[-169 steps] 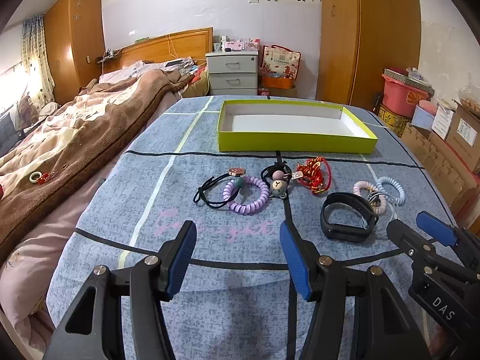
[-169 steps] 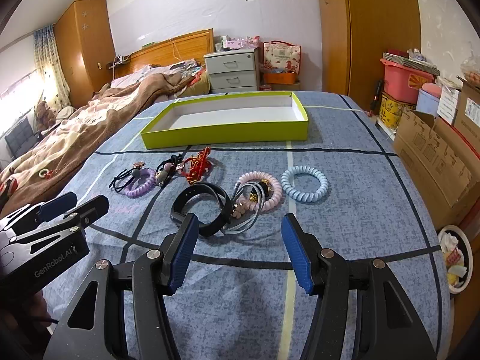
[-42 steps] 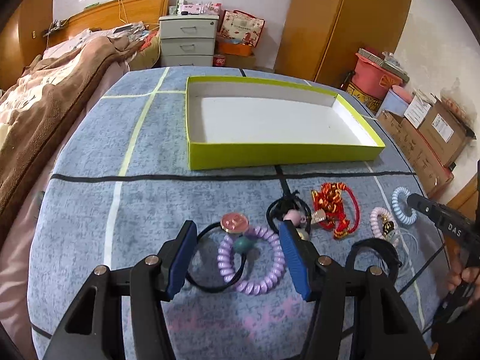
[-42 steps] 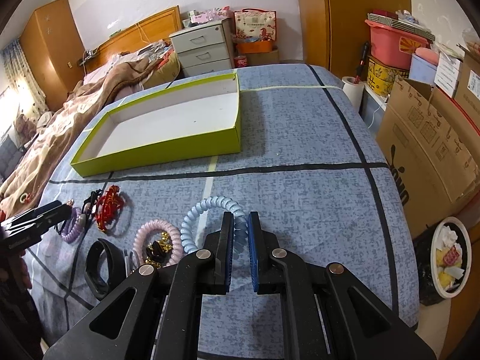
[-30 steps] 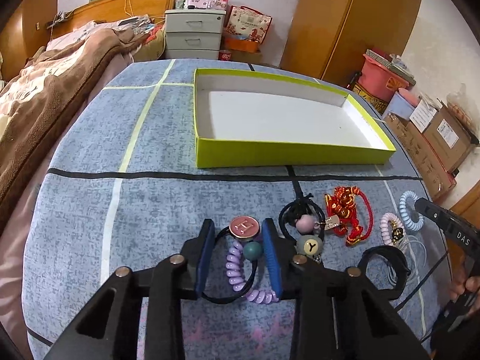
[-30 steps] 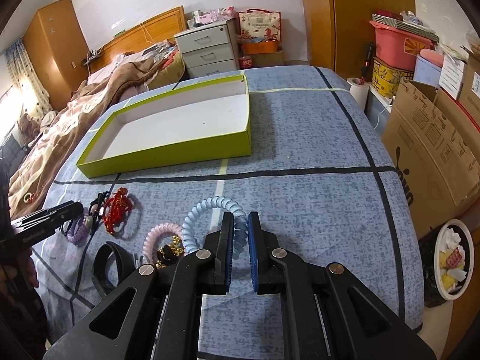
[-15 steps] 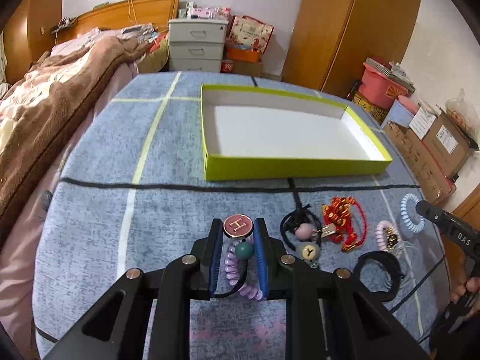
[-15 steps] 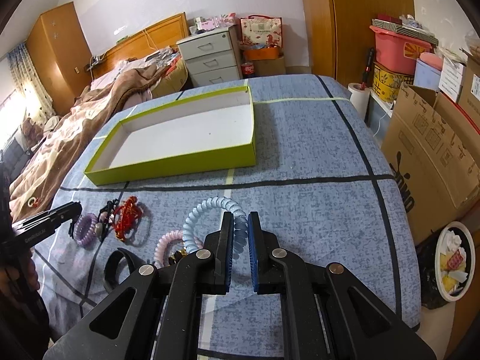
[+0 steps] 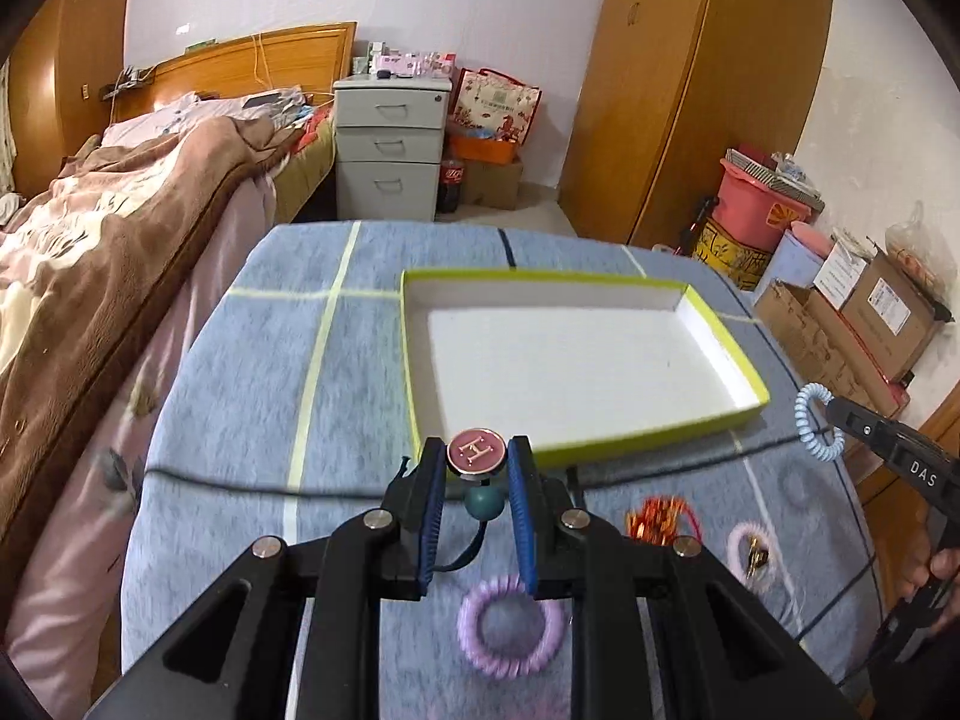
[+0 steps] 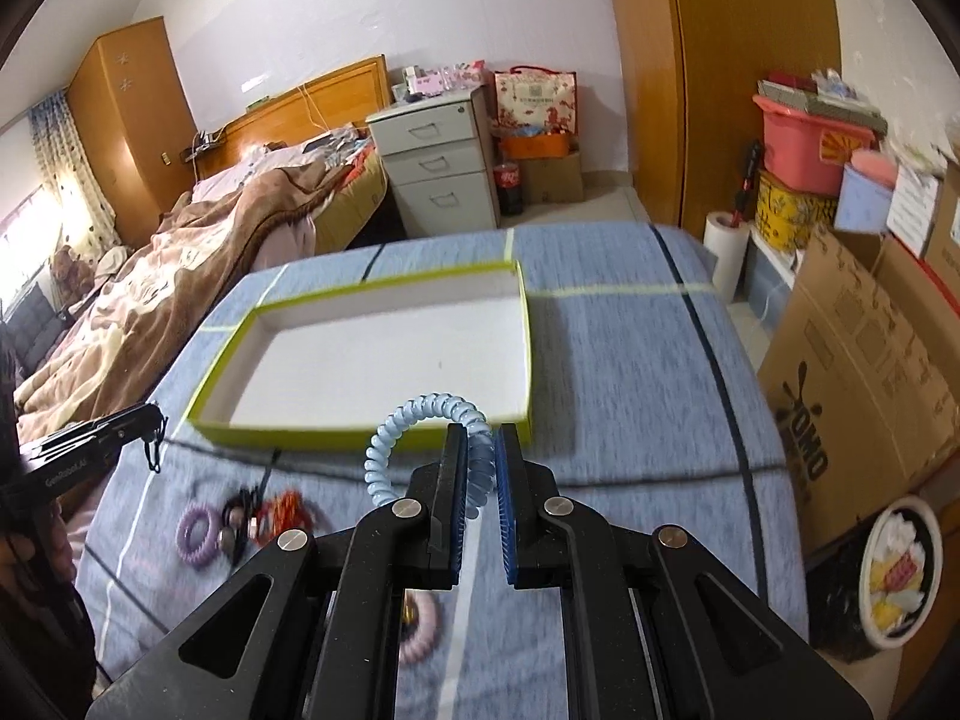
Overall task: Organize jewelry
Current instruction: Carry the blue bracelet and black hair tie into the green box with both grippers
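Bedroom table under a blue checked cloth (image 9: pixel 252 372). Left gripper (image 9: pixel 477 468) is pinched on a black hair tie by its red "H" charm (image 9: pixel 477 451); right gripper (image 10: pixel 480 468) is clamped on a blue spiral hair tie (image 10: pixel 414 420). Both are held clear of the cloth, short of the green tray (image 9: pixel 600 441). Carry step judged underway; next, both are to be brought over the tray and released.

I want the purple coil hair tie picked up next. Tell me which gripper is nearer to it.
Left. The left gripper hangs right above the purple coil hair tie, holding a black band with a red charm. The right gripper, holding the blue coil, is farther right.
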Demonstrator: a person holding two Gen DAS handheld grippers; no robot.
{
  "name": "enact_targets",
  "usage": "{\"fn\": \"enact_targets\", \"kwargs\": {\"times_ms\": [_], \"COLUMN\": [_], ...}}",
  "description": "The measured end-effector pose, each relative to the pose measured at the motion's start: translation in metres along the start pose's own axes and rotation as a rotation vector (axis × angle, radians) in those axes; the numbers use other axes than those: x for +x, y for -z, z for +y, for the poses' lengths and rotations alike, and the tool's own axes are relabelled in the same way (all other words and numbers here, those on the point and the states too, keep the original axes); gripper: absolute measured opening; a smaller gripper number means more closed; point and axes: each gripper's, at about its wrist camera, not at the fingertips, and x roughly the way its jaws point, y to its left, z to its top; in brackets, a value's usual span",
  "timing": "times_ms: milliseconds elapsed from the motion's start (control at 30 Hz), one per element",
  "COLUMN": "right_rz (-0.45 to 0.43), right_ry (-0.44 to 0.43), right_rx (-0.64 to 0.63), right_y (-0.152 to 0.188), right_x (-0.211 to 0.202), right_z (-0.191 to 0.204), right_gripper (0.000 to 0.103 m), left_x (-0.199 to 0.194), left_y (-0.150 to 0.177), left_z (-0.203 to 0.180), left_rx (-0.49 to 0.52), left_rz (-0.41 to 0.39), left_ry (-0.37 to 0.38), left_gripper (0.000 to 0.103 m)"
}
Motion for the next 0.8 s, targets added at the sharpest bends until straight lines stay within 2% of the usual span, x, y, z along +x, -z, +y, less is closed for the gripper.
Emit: {"fn": "enact_targets", "kwargs": {"times_ms": [133, 367, 800], "right_rz": [0.001, 0.032, 0.123], "right_ry": [0.003, 0.012, 0.027], "right_rx": [-0.010, -0.015, -0.037], "right_y": [-0.019, -0.046, -0.063], "right_x": [0.015, 0.053, 0.116], "right_z": [0.002, -0.002, -0.010], "right_gripper": [0.010, 0.010, 0.010], "left_x": [0.008, 0.041, 0.101], "left_y": [-0.017, -0.045, -0.056], "left_z": [-0.004, -0.012, -0.010], "left_rx": [0.013, 0.017, 0.000], "left_rz": [-0.019, 0.008, 0.094], "left_ry": [0.017, 0.035, 0.035], "left_gripper": [0.022, 0.022, 0.022]}}
